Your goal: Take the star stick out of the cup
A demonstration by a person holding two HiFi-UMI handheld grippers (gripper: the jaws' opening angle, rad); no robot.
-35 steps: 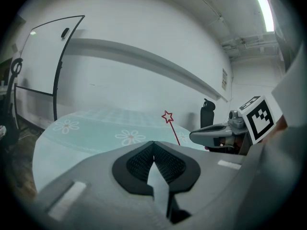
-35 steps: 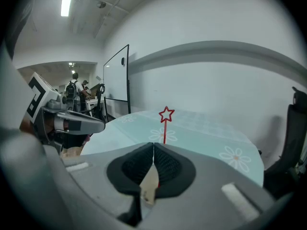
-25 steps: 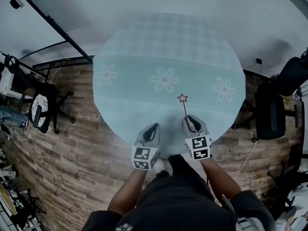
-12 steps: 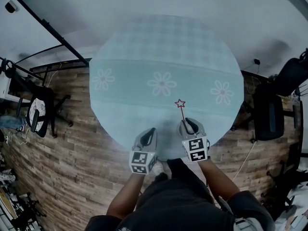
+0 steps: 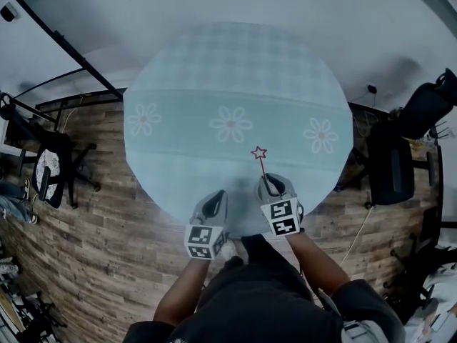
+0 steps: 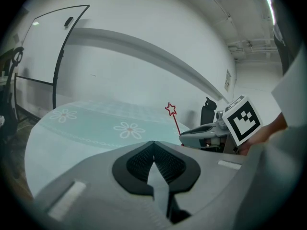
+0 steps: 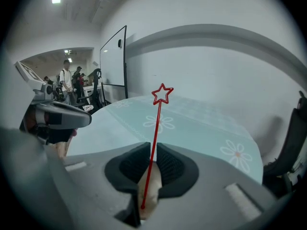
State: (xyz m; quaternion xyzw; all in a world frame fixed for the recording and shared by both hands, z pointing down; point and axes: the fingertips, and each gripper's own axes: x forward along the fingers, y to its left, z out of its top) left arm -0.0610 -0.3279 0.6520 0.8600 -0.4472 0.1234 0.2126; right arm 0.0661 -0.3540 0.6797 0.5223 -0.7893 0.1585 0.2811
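Note:
A thin red star stick (image 5: 260, 160) stands tilted over the near edge of the round teal flowered table (image 5: 235, 77). My right gripper (image 5: 270, 181) is shut on its lower part. In the right gripper view the star stick (image 7: 157, 123) runs up from between the pads, its star outline above the gripper (image 7: 153, 148). My left gripper (image 5: 216, 197) hovers beside it to the left, shut and holding nothing; in its own view the jaws of the left gripper (image 6: 153, 145) meet. That view also shows the star stick (image 6: 172, 115) and the right gripper (image 6: 204, 134). No cup shows in any view.
A black office chair (image 5: 389, 166) stands at the table's right, another chair (image 5: 51, 164) on the wooden floor at the left. A whiteboard (image 7: 113, 63) leans by the far wall. Several people (image 7: 67, 80) stand far off in the room behind.
The whole head view has slid a little to the left. Both grippers and the star stick keep their places over the table's near edge.

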